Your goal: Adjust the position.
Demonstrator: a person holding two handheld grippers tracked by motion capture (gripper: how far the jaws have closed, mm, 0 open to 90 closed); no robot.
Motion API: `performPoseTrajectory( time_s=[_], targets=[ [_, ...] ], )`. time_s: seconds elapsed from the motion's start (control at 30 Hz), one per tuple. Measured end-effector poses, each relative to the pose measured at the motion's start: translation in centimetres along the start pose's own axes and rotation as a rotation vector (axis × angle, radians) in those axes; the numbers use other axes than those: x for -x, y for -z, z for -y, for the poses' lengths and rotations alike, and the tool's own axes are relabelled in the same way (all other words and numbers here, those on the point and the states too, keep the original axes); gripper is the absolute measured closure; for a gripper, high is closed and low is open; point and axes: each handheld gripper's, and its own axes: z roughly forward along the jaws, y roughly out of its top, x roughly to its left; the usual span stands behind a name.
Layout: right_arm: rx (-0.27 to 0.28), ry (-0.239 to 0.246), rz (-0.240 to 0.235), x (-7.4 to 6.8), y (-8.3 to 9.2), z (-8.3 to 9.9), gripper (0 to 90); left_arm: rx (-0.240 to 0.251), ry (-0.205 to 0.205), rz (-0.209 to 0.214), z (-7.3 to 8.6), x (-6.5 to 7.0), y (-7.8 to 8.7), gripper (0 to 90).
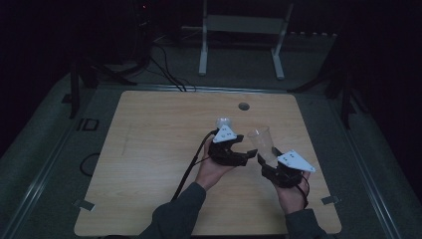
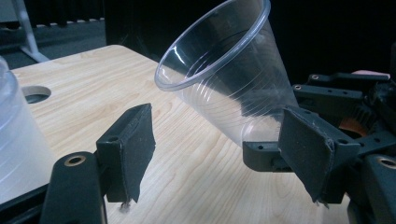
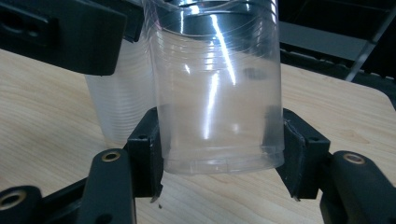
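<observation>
While the clear plastic cup [image 3: 219, 88] sits clamped by its base between the jaws of the right gripper [image 3: 219, 158], it is lifted off the wooden table [image 1: 149, 149] and tilted, its open mouth leaning toward the left gripper [image 1: 234, 152]. That left gripper has its jaws spread wide with nothing between the pads [image 2: 135, 149], and it hovers just beside the cup. A second, cloudier cup [image 3: 119, 102] stands close behind, near the left gripper. The step looks like a hand-over or a steadying grip. To do it well, I would keep the right grip light so the thin wall does not buckle, bring the left pads square to the cup's ribbed side below the rim, and close slowly.
</observation>
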Motion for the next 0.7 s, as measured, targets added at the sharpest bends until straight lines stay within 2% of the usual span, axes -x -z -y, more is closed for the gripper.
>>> performPoseTrajectory(
  time_s=[0.17, 0.7],
  targets=[
    [0.021, 0.002, 0.021, -0.24, 0.14, 0.18, 41.7, 0.002, 0.027, 0.018, -0.09, -0.01, -0.18, 25.6],
    [0.067, -0.017, 0.030, -0.76, 0.16, 0.64, 41.6, 0.008, 0.054, 0.041, -0.26, 0.20, -0.62, 19.7]
  ],
)
